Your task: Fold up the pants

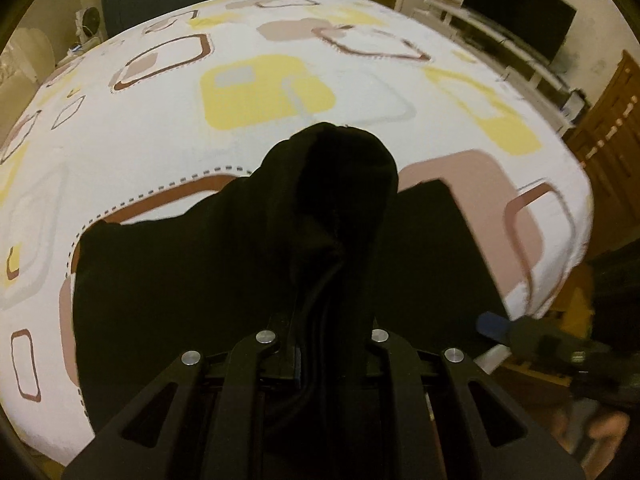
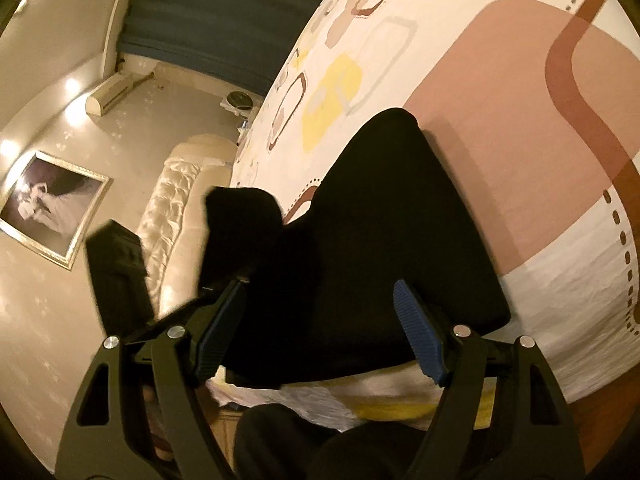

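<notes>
The black pants [image 1: 248,264] lie folded on the patterned bedsheet [image 1: 248,92] near the bed's front edge. My left gripper [image 1: 328,312] is shut on a bunch of the black cloth, which drapes over its fingers and hides them. In the right wrist view the pants [image 2: 380,240] lie on the sheet [image 2: 520,120], and my right gripper [image 2: 320,320] is open and empty, its blue pads [image 2: 420,336] just above the pants' near edge. The left gripper with its cloth [image 2: 240,216] shows at the left of that view. The right gripper's blue pad [image 1: 494,324] shows at the left wrist view's right edge.
The bed fills most of both views. A white TV stand with a dark screen [image 1: 520,24] stands beyond the bed's far right. A padded headboard [image 2: 176,208], a framed picture [image 2: 52,208] and an air conditioner [image 2: 116,92] are on the wall side.
</notes>
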Demonstrator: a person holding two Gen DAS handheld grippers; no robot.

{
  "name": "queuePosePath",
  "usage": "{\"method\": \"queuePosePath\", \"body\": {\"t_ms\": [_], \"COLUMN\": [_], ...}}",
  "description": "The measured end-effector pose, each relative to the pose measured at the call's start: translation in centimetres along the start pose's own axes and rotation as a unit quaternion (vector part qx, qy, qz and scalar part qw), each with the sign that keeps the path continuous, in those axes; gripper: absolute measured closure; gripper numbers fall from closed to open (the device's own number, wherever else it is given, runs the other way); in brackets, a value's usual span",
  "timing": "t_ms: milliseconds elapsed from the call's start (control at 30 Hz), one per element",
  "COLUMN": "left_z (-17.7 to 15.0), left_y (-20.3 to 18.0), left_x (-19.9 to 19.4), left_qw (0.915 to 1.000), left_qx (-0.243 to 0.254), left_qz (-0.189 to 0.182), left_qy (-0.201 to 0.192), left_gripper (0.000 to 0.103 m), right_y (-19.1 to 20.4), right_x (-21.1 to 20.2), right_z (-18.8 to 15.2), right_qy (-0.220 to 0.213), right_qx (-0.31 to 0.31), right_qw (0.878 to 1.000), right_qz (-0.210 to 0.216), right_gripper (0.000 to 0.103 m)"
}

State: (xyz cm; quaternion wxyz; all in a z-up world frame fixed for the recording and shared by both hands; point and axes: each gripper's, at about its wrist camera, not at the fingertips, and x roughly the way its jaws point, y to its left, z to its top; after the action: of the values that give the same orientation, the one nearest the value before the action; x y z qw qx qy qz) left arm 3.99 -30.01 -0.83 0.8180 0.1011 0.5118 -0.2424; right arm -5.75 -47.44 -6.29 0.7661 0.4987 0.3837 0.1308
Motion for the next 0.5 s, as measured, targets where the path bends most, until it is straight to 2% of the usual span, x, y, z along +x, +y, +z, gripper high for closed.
{"method": "queuePosePath", "body": {"t_ms": [267,367,500], "left_z": [-0.9,-0.9,-1.2], "left_y": [-1.8,-2.5,-3.0], "left_x": [1.4,1.3,-0.1], "left_qw": [0.9992,0.9982,0.9985], "left_qx": [0.005,0.022,0.026], "left_qz": [0.038,0.054,0.034], "left_qy": [-0.009,-0.013,-0.036], "left_gripper": [0.09,0.088,0.073], "right_y": [-0.7,-0.7,-0.5], "right_x": [-0.3,-0.3,-0.4], "right_z": [0.1,0.1,0.1], "right_qy": [-0.007,-0.007,-0.006], "right_qx": [0.023,0.023,0.022], "right_qw": [1.0,1.0,1.0], "right_qz": [0.02,0.02,0.02], "right_gripper": [0.026,0.026,0.026]}}
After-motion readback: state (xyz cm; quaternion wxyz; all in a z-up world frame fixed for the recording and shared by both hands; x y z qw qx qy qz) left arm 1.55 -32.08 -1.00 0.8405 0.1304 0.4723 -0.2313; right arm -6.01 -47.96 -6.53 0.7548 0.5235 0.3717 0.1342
